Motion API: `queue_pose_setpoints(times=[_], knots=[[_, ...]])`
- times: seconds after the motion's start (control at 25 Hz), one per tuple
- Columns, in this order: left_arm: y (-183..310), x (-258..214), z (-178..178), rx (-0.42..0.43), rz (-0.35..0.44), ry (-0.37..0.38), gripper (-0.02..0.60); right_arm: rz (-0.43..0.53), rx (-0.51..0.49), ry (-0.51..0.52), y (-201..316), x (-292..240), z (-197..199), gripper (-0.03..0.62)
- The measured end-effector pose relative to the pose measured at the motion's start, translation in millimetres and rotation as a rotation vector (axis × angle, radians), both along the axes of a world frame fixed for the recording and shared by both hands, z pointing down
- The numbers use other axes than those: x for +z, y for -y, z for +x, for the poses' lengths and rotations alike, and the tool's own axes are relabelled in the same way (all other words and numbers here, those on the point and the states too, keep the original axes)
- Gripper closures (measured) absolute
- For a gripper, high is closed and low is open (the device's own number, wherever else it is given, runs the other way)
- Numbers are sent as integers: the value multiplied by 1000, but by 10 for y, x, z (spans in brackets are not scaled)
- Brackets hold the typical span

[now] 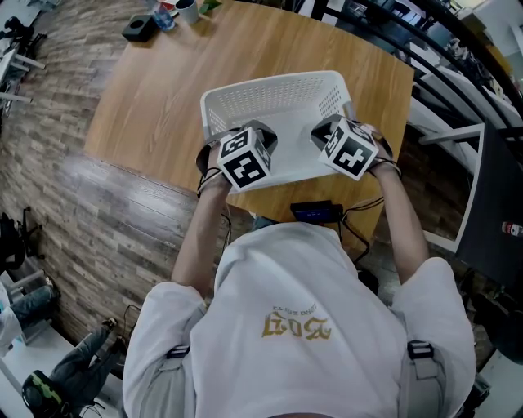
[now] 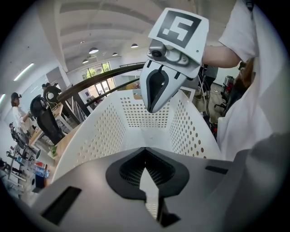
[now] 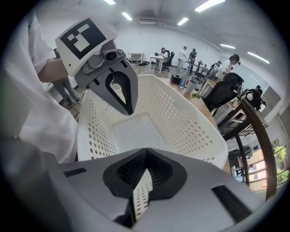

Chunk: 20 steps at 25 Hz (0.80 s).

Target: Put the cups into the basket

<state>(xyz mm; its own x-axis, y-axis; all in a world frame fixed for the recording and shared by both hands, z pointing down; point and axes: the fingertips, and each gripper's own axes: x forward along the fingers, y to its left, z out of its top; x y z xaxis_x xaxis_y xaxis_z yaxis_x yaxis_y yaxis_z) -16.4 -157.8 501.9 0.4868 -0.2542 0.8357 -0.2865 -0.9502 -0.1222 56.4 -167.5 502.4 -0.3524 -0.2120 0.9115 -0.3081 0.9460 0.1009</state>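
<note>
A white perforated basket (image 1: 278, 102) is at the near edge of the wooden table (image 1: 163, 98), and nothing lies in it. My left gripper (image 1: 243, 157) is shut on the basket's near-left wall (image 2: 152, 190), which shows as a white strip between the jaws. My right gripper (image 1: 350, 148) is shut on the near-right wall (image 3: 142, 192) in the same way. Each gripper shows in the other's view across the basket: the right gripper (image 2: 158, 97) and the left gripper (image 3: 121, 97). A white cup (image 1: 186, 10) stands at the table's far left corner.
A black box (image 1: 140, 28) and a small bluish item (image 1: 164, 18) stand beside the cup. Black chairs and railings (image 1: 458, 57) line the right side. A black device (image 1: 315, 211) with cables lies below the table's near edge. People are at desks across the room (image 3: 183, 54).
</note>
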Motion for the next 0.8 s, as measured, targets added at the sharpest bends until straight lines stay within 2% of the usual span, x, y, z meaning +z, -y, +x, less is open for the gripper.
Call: queue_pose_setpoints(times=[0.2, 0.48, 0.6, 0.68, 0.8], knots=[[60, -112, -26, -78, -6, -83, 575, 36, 89, 79, 47, -83, -19, 583], [102, -205, -65, -145, -6, -174, 575, 81, 144, 163, 61, -153, -33, 583], [147, -376, -109, -158, 99, -230, 575, 93, 158, 211, 44, -210, -75, 583], [197, -573, -143, -187, 194, -308, 575, 106, 170, 254, 43, -266, -100, 583], [201, -688, -169, -208, 229, -373, 575, 147, 199, 305, 92, -348, -95, 583]])
